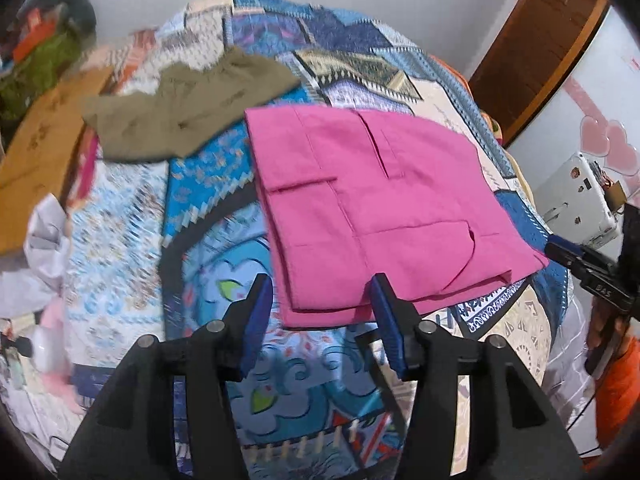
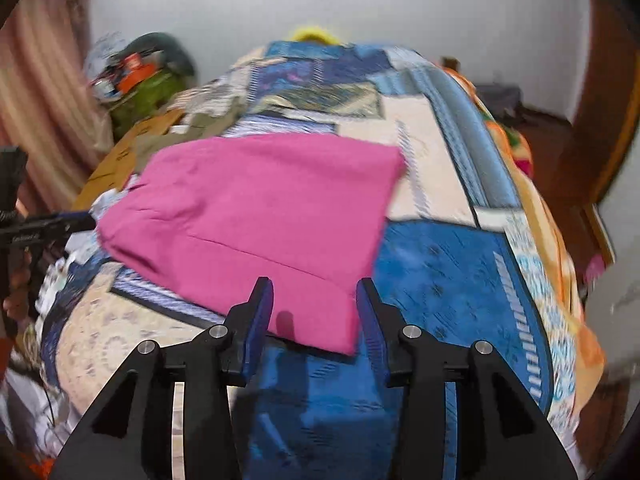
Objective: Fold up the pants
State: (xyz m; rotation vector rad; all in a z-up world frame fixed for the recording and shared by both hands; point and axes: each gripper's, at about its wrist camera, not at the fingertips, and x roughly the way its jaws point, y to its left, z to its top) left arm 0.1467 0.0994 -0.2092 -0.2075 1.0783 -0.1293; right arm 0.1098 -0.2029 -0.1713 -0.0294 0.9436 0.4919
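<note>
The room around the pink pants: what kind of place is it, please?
Most likely a bedroom in a home. The pink pants lie on a bed under a patchwork bedspread, with a wooden door and a striped curtain at the sides.

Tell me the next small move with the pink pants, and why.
Probably ease both grippers back and leave it: the pink pants already lie folded in a flat layered rectangle on the patchwork bedspread, and left gripper and right gripper stand open, holding nothing.
</note>
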